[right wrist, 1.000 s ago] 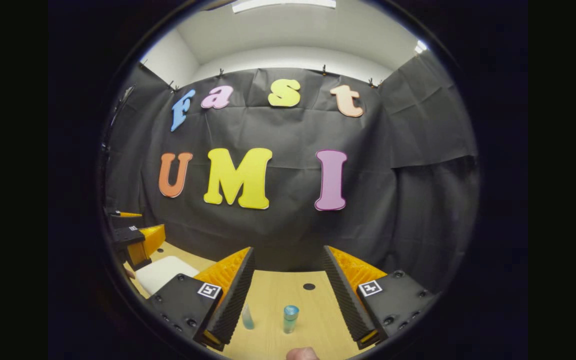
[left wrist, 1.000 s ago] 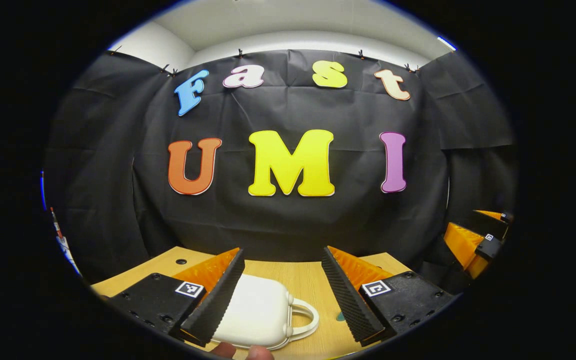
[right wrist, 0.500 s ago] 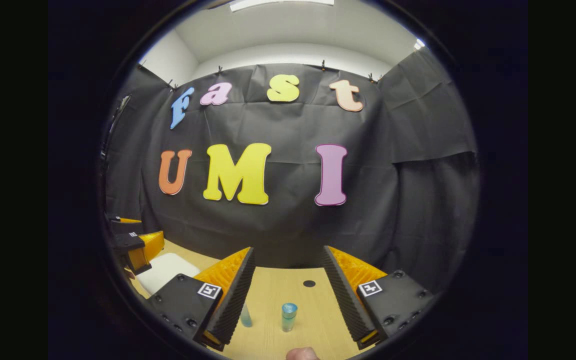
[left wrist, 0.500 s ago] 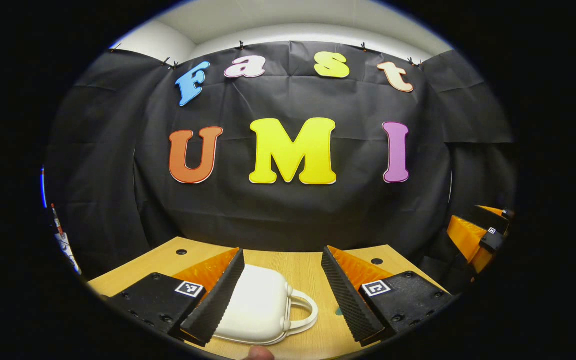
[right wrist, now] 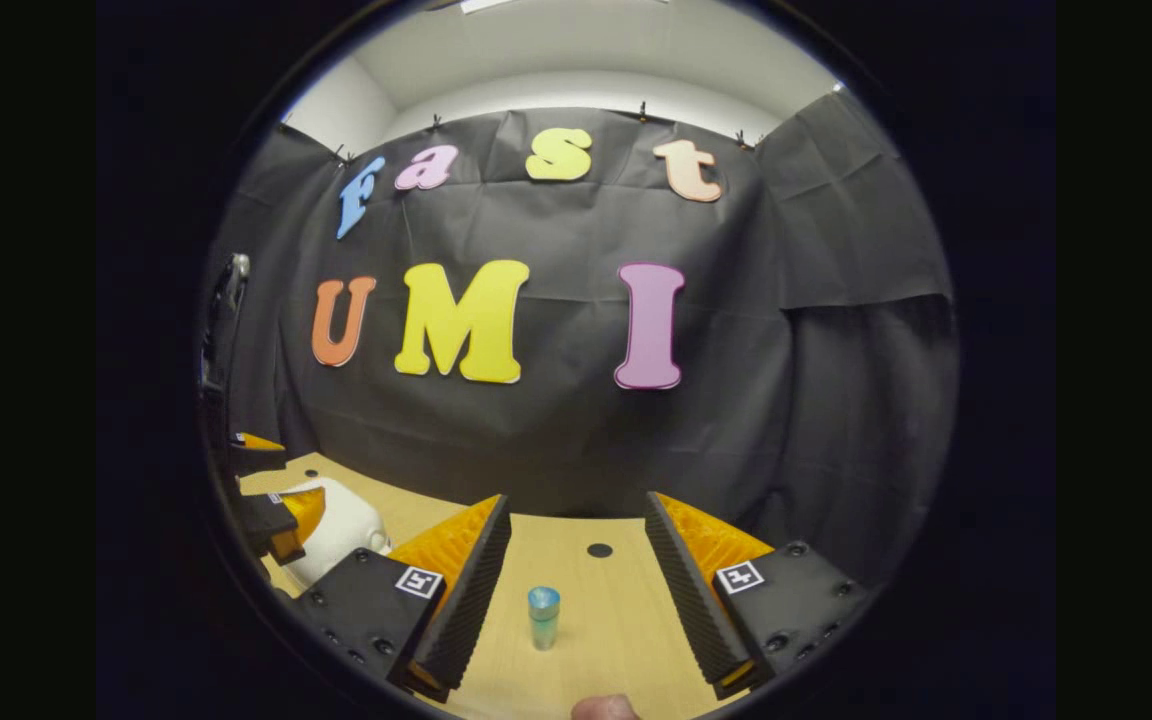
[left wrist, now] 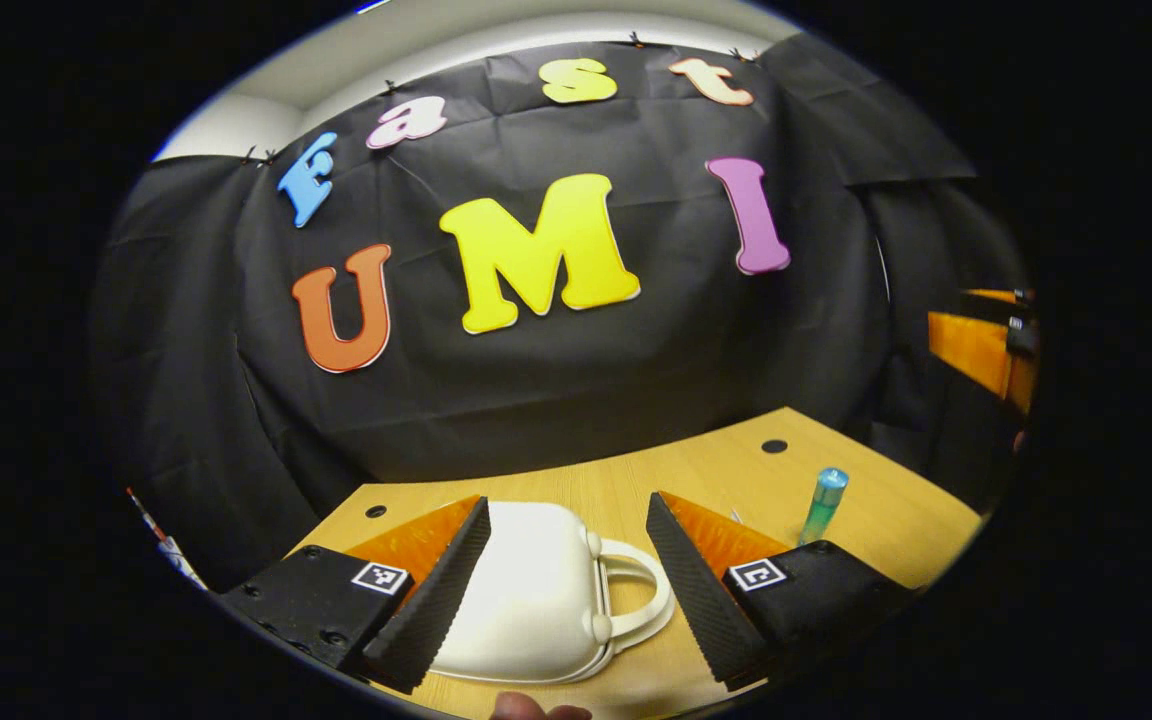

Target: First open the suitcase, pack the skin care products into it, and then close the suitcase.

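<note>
Left gripper: your left gripper [left wrist: 566, 590] hangs with its fingers spread wide and nothing between the pads — it grips nothing.
Suitcase: the small white suitcase [left wrist: 526, 600] lies flat and closed on the wooden table [left wrist: 696, 470], just ahead of your left gripper; its looped handle [left wrist: 641, 600] points toward the gripper's right-hand finger [left wrist: 696, 590], and its other end passes behind the left-hand finger [left wrist: 431, 590].
Right gripper: your right gripper [right wrist: 576, 595] is likewise spread apart and holds nothing.
Skin care bottle: a small translucent blue-green bottle [right wrist: 543, 617] with a blue cap stands upright on the table, ahead of the gap between your right gripper's fingers, touching neither. In the left gripper view the same bottle [left wrist: 823, 505] stands well to the right of the suitcase.
Far side: in the right gripper view the suitcase [right wrist: 336, 525] sits at the left edge — your left gripper [right wrist: 271, 500] is just over it.
</note>
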`<state>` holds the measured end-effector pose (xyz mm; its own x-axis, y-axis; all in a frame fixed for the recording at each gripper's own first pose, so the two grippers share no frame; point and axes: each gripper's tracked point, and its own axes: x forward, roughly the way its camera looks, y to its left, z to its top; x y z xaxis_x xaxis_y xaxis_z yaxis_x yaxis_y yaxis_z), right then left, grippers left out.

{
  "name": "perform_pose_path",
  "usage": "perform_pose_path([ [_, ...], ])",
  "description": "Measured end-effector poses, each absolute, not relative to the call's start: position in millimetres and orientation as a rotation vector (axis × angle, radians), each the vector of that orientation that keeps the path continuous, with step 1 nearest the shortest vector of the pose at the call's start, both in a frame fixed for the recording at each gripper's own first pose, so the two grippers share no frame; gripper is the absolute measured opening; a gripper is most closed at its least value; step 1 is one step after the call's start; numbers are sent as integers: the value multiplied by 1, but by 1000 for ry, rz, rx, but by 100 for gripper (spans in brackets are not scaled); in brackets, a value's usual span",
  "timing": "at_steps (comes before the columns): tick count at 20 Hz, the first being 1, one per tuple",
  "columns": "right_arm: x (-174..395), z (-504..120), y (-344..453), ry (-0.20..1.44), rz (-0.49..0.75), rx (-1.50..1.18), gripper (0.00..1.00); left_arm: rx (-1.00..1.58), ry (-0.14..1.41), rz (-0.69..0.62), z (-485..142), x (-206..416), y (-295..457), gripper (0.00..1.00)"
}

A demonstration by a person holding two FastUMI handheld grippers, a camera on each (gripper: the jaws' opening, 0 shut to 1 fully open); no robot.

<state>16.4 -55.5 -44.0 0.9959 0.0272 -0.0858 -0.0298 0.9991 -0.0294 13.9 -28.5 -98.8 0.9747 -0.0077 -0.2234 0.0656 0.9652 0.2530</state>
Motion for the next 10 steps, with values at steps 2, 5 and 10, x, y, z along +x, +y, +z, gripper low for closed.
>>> perform_pose_path([
  [2, 17, -53, -67, 102, 26, -34, 80, 328, 265, -67, -120, 13, -39, 99],
  [5, 20, -70, -83, 136, 19, -34, 78, 435, 320, -100, -152, 12, -56, 98],
  [10, 25, -89, -105, 176, 11, -31, 78, 657, 428, -115, -207, 15, -61, 97],
])
